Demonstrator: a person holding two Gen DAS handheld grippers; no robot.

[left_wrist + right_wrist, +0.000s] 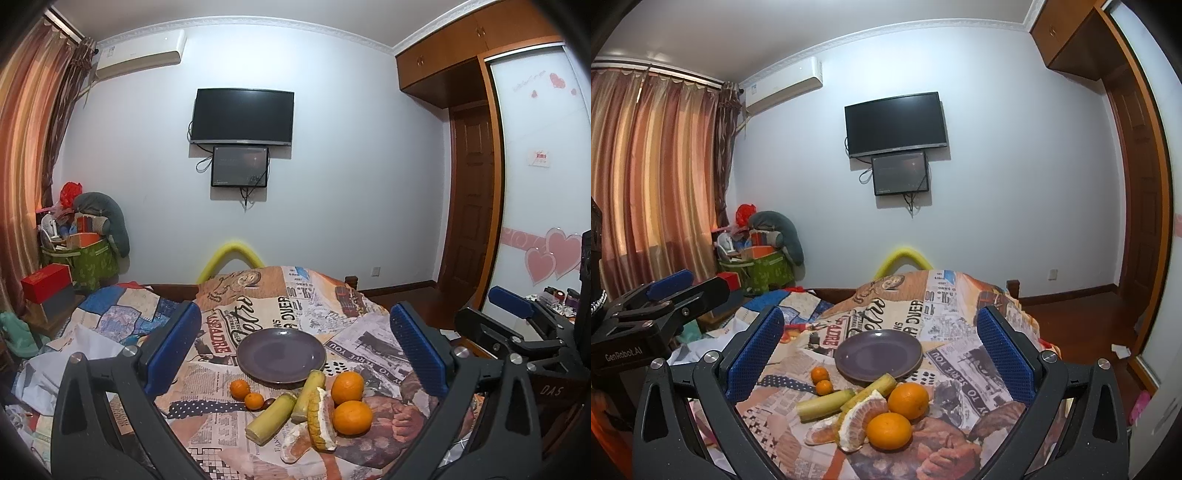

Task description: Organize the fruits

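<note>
An empty purple plate (281, 353) (878, 354) sits on a printed cloth. In front of it lie two large oranges (351, 411) (889, 430), two small mandarins (240, 388) (820, 374), two yellow-green cane sticks (271, 417) (825, 404), pomelo pieces (321, 421) (862, 417) and a small dark fruit (268, 403). My left gripper (295, 347) is open and empty, held above and short of the fruit. My right gripper (881, 350) is open and empty too; it also shows at the right of the left wrist view (511, 302).
The printed cloth (295, 295) covers a raised surface on a bed. A patchwork quilt (118, 314) lies to the left. A green bin of clutter (92, 258) and a red box (46, 282) stand by the curtain. A wardrobe (535, 184) is at the right.
</note>
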